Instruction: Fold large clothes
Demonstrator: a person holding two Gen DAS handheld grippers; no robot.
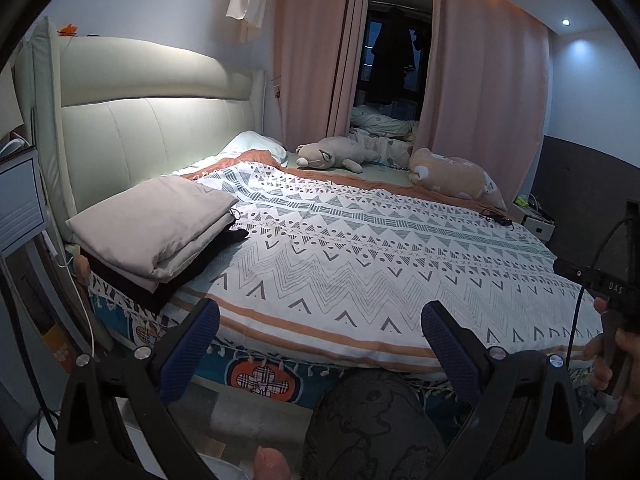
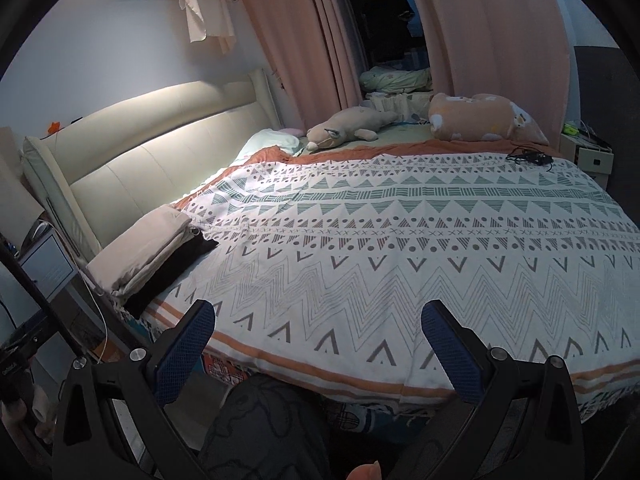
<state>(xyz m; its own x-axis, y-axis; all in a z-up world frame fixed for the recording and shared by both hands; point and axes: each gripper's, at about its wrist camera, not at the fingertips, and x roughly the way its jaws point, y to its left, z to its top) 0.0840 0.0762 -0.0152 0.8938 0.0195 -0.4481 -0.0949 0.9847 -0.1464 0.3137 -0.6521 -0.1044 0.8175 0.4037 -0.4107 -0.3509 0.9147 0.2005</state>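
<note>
Beige folded cloth (image 1: 154, 226), probably soft and limp, wants a corner grip; left gripper (image 1: 320, 344) and right gripper (image 2: 318, 342) gape empty.

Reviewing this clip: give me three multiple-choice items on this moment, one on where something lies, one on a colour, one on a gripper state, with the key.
1. Where does the folded stack of clothes lie?
A. at the bed's corner beside the headboard
B. on the floor
C. against the curtains

2. What colour is the top piece of that stack?
A. red
B. light beige
C. bright green

3. How do the left gripper and right gripper stand?
A. both shut on cloth
B. one open, one shut
C. both open, holding nothing

Key: 1 A, the stack rests on the patterned bedspread next to the headboard. 2 B, a beige piece tops a black one. 3 C, each wrist view shows the fingers spread wide with only bed between them.
</note>
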